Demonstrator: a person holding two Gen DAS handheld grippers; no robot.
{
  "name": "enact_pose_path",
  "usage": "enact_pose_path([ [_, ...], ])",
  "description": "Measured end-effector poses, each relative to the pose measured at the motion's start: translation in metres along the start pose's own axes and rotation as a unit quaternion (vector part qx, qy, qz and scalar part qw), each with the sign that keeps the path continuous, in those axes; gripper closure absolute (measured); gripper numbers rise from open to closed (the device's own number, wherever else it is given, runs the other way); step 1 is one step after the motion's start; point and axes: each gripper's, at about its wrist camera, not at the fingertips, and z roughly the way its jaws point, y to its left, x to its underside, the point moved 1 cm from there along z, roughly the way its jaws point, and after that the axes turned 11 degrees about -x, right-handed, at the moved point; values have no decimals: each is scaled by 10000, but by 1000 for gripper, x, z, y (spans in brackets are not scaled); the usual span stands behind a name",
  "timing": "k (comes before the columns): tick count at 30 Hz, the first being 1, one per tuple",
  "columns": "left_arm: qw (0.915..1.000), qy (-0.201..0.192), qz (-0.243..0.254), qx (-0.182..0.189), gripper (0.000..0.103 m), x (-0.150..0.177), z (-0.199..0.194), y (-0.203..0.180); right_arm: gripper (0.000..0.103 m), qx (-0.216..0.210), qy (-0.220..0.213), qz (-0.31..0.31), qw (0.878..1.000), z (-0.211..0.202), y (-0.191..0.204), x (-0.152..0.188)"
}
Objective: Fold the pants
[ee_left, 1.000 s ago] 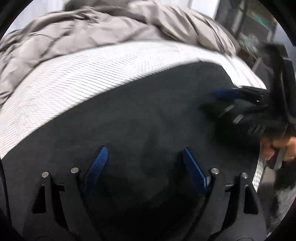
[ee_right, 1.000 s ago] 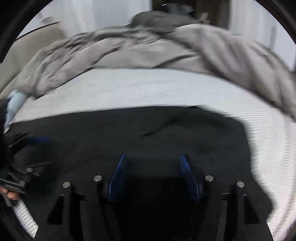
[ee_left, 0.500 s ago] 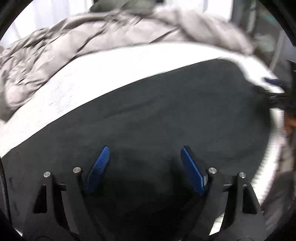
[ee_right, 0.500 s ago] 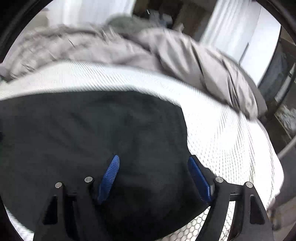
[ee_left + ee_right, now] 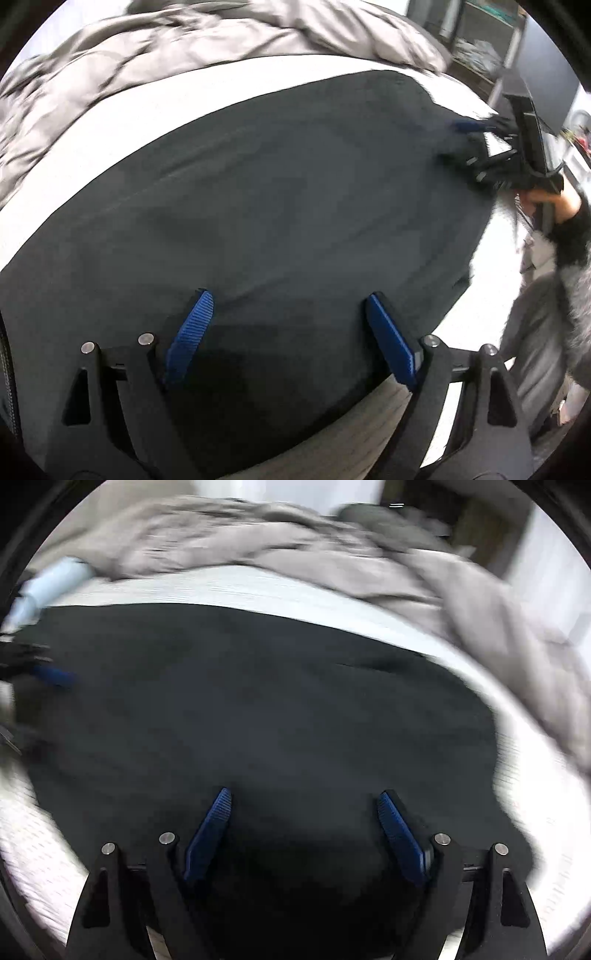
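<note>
The black left gripper (image 5: 286,321) with 2 blue ribbed pads pointed steeply down over the dark pants (image 5: 277,192), jaws wide, gripping nothing. The matching right gripper (image 5: 304,821), gripped by a bare hand (image 5: 546,199), had just been opening, nothing between its pads.

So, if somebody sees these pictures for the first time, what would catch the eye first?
First the black pants, spread flat and filling most of both views on the white mattress. Next the bright blue pads of the left gripper, standing wide open just above the cloth, as the right gripper does, whose jaws have just been opening. Behind, a crumpled grey blanket lies heaped along the far side of the bed.
</note>
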Motion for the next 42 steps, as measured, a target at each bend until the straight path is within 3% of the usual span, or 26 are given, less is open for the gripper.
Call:
enact_pose_path([
  [2, 9999, 17, -124, -101, 18, 14, -7, 18, 18, 796, 45, 293, 9964, -8, -34, 15],
  [4, 9997, 29, -165, -159, 19, 27, -13, 42, 18, 1035, 61, 748, 9918, -14, -58, 23],
  [7, 9991, -175, -322, -206, 19, 28, -34, 52, 18, 487, -310, 1192, 9912, -30, -62, 17],
  [9, 9985, -339, -416, -41, 18, 18, -44, 49, 18, 18, -693, 1081, 9917, -40, -42, 4],
  [11, 9992, -343, -210, -65, 17, 2, -38, 36, 18, -484, -811, 896, 9915, -37, -13, -16],
  [14, 9993, -237, -24, -270, 17, -30, -10, 10, 18, -894, -509, 630, 9927, -5, 31, -49],
  [17, 9996, 178, -25, -222, 17, -47, 28, 0, 18, -915, -13, 350, 9952, 33, 67, -76],
  [21, 9994, 216, -40, -272, 11, -39, 34, 13, 17, -320, 168, -233, 9991, 52, 76, -81],
  [23, 9988, 204, -99, -445, 8, -28, 29, 26, 17, -189, 169, 66, 9997, 45, 50, -72],
  [26, 9971, 175, -337, -655, 7, -15, 20, 48, 17, 994, 282, 560, 9931, 27, -19, -36],
  [27, 9968, 161, -333, -711, 7, -10, 17, 50, 16, 1125, 251, 649, 9912, 23, -32, -25],
  [30, 9955, 79, -353, -877, 10, -4, 6, 54, 15, 839, 36, 892, 9925, 3, -55, -4],
  [34, 9990, -265, -347, -71, 10, -17, -14, 30, 15, -60, -302, 847, 9959, -20, -41, -8],
  [37, 9982, -425, 37, 428, 10, -28, -15, -11, 15, -832, -403, 61, 9957, -19, 8, -25],
  [39, 9974, -253, 216, 634, 10, -32, -4, -29, 15, -1148, -339, -234, 9925, -11, 32, -35],
  [40, 9974, -146, 337, 626, 10, -31, 4, -36, 15, -1302, -252, -404, 9903, -3, 42, -39],
  [42, 9977, 61, 573, 352, 10, -24, 19, -36, 15, -1155, 17, -899, 9892, 9, 62, -36],
])
